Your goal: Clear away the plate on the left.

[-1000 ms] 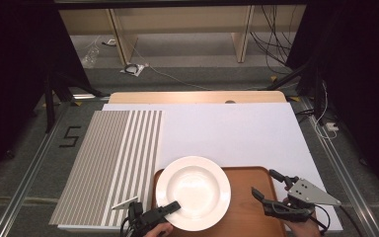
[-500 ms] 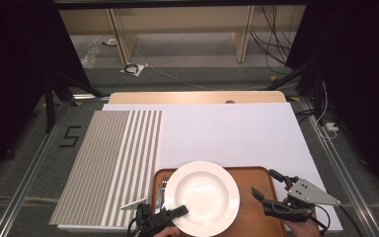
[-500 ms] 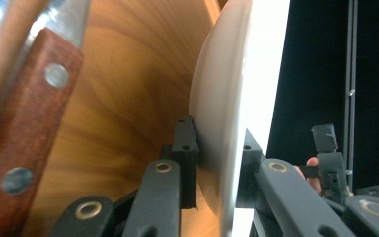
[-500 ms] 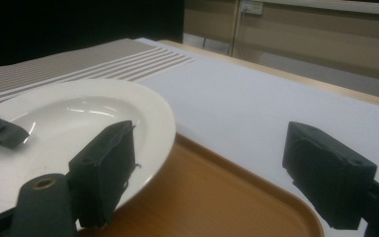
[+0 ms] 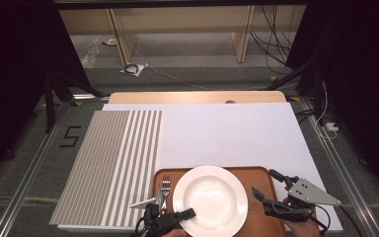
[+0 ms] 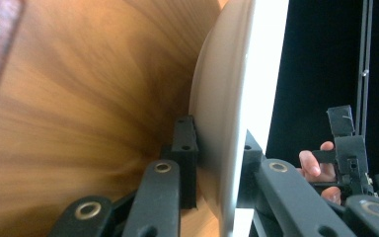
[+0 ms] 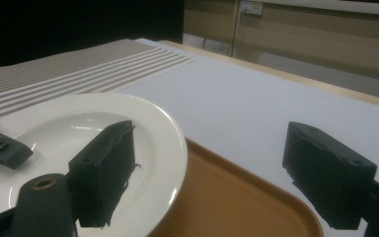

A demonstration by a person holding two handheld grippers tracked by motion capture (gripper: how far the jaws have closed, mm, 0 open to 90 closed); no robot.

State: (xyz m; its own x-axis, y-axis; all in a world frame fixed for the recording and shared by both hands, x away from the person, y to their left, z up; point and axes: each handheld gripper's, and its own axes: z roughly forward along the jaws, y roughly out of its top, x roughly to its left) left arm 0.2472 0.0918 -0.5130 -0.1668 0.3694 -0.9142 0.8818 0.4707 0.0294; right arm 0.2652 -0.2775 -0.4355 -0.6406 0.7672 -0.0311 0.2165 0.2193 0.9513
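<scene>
A white plate [image 5: 210, 197] rests on a brown wooden tray [image 5: 264, 217] at the table's near edge. My left gripper [image 5: 190, 213] is shut on the plate's near-left rim; in the left gripper view its pads [image 6: 185, 148] press on both faces of the plate [image 6: 222, 123], with the tray [image 6: 79, 98] behind. A fork [image 5: 165, 187] lies on the tray just left of the plate. My right gripper [image 5: 263, 181] stands open over the tray's right part, nothing between its jaws. In the right gripper view [image 7: 212, 168] the plate [image 7: 79, 128] lies by its left jaw.
A striped grey-and-white placemat [image 5: 113, 163] covers the table's left part and a plain white mat [image 5: 227, 133] the middle and right. The wooden table edge [image 5: 197, 97] runs along the far side, with cables on the floor beyond.
The plate has slid a little to the right and toward me in my left gripper, uncovering the fork on the tray's left side. The right gripper has stayed put.
</scene>
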